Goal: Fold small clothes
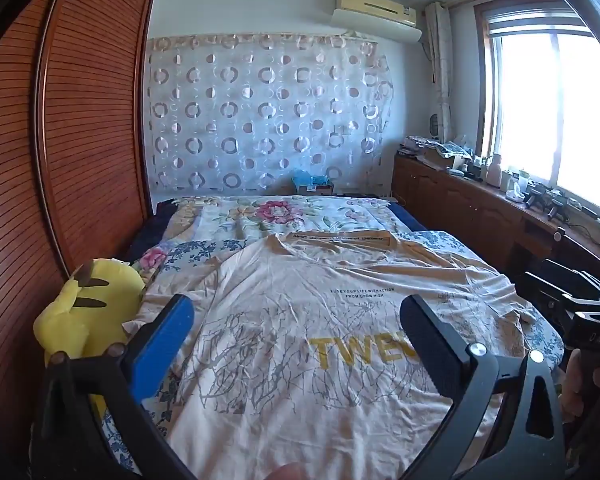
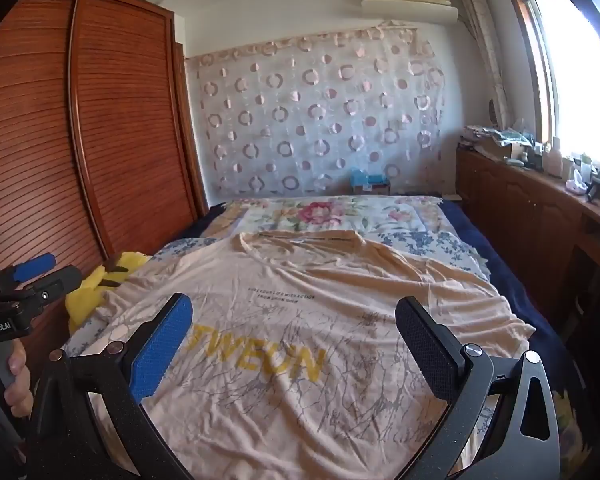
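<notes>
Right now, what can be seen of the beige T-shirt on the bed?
The beige T-shirt lies spread flat and unfolded on the floral bedspread, collar toward the far wall, hem near the cameras. It looks like thin, wrinkled cotton. Its print shows grey branch lines, yellow letters reading TWEUN and small dark text above. A yellow plush toy sits against its left edge. Neither the left gripper nor the right gripper holds it; both are open.

Daylight is pouring through the window at my two o'clock. Slatted wooden wardrobe is standing at nine; circle-patterned curtain is hanging at twelve, air conditioner above.
</notes>
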Action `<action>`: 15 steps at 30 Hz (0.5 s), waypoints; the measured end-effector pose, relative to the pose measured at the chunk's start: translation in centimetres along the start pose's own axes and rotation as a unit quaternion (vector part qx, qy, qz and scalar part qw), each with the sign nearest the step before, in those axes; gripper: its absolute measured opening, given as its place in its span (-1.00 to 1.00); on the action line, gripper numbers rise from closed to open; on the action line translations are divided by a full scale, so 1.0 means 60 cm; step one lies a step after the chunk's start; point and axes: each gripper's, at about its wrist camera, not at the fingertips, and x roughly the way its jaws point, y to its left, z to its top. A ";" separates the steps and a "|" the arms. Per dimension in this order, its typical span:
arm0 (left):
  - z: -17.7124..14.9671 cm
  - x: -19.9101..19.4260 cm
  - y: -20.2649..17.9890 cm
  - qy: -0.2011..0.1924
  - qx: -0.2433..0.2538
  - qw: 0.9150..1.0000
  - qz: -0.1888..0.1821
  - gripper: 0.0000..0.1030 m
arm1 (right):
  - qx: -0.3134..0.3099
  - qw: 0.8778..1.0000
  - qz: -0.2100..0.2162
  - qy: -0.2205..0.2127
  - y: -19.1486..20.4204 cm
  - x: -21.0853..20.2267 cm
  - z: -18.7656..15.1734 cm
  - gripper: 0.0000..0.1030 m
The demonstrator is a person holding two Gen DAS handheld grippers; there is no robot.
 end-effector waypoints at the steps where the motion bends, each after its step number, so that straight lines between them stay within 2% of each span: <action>1: -0.001 0.000 -0.001 0.000 0.002 1.000 -0.001 1.00 | -0.002 1.000 -0.002 0.000 0.000 0.000 0.000 1.00; 15: 0.006 -0.005 0.006 0.001 -0.005 1.000 -0.002 1.00 | -0.001 1.000 -0.001 0.002 0.001 -0.002 0.002 1.00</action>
